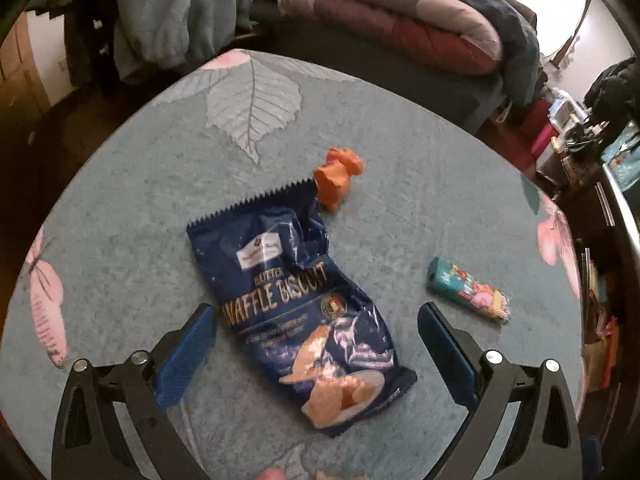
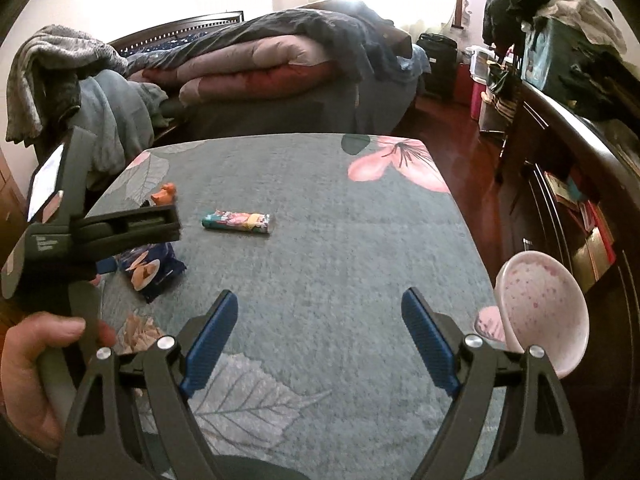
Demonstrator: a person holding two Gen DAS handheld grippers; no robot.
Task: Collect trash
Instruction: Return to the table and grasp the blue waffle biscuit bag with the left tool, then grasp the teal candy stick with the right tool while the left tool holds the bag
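A crumpled blue waffle biscuit bag lies on the grey-green floral tablecloth. My left gripper is open, its jaws on either side of the bag's lower half, just above it. A crumpled orange wrapper lies beyond the bag's top edge. A small teal printed wrapper lies to the right. In the right wrist view, my right gripper is open and empty over the table's near part. The teal wrapper, orange wrapper and part of the bag show there, behind the left gripper's body.
A pink speckled bowl sits at the table's right edge, beside my right gripper. A bed with folded quilts stands behind the table. A dark dresser with clutter runs along the right. A chair with clothes stands at the far left.
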